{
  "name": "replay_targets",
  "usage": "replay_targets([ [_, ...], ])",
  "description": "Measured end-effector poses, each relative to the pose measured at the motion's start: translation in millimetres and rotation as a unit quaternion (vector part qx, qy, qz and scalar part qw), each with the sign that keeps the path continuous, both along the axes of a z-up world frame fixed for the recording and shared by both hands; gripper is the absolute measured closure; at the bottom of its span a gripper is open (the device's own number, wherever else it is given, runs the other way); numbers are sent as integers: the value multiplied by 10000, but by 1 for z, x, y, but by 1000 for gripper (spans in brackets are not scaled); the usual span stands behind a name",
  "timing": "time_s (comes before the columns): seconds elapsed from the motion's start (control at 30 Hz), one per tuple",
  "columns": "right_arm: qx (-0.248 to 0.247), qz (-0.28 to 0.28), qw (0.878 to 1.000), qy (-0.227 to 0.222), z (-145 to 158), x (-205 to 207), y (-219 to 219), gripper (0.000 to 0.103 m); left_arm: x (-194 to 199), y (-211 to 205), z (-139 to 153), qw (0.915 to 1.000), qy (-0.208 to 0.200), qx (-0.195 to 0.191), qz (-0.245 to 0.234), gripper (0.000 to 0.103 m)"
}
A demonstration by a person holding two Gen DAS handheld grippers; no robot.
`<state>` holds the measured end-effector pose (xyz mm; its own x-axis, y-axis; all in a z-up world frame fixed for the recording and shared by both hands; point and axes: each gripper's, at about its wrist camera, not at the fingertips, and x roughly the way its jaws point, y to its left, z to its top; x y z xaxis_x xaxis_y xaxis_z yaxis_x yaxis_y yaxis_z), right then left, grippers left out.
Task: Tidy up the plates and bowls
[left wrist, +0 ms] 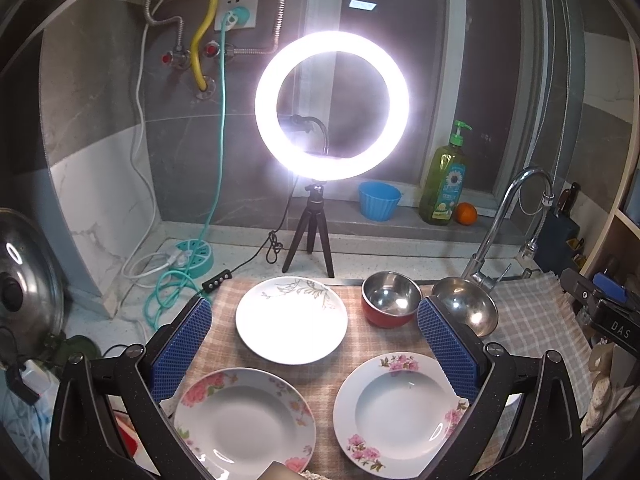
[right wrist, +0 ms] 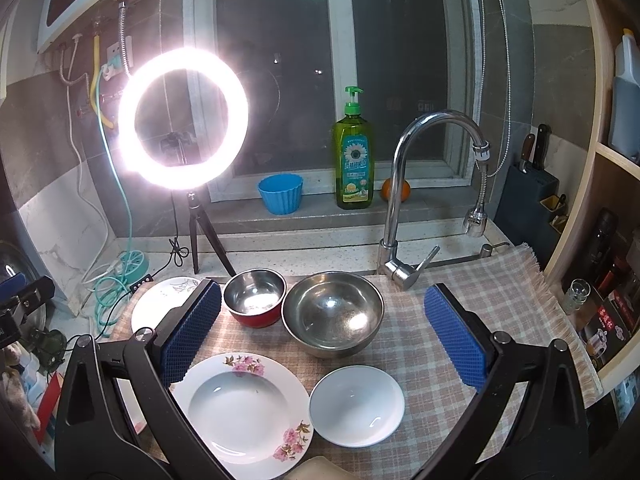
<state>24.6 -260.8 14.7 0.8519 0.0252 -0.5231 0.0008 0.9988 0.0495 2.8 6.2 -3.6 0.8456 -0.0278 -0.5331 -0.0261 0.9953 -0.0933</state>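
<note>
Jaws wide — four plates (left wrist: 291, 319), two bowls (right wrist: 334, 314)

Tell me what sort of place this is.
Most likely a home kitchen counter by a window: a sink faucet, a dish soap bottle on the sill, and a knife block at the right.

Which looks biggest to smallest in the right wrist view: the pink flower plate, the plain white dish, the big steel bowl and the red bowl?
1. pink flower plate
2. big steel bowl and plain white dish: about alike, and the dish is nearer, so unranked
3. red bowl
</note>
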Motion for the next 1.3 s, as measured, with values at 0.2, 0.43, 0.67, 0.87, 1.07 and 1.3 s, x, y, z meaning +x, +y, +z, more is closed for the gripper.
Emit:
replay_targets([
  [0.2, -4, 2, 10000, 4, 0, 1, 0, 0, 1, -1, -1, 10000, -4, -12, -16, 1],
  [0.43, -2, 7, 10000, 24, -1, 3, 2, 0, 0, -2, -2, 10000, 5, -13, -24, 1],
  [0.67, 0, 16, 10000, 25, -2, 4, 1, 0, 0, -1, -2, 10000, 6, -26, -27, 1],
  [0.87, 3, 0, 10000, 42, -6, 3, 2, 0, 0, -1, -1, 10000, 5, -26, -27, 1],
  [1.07, -4, -3, 10000, 41, -6, 4, 2, 0, 0, -1, -2, 10000, 16, -26, -26, 1],
  [1.3, 1, -3, 10000, 46, -7, 5, 2, 0, 0, -1, -1, 10000, 22, -28, -34, 1],
])
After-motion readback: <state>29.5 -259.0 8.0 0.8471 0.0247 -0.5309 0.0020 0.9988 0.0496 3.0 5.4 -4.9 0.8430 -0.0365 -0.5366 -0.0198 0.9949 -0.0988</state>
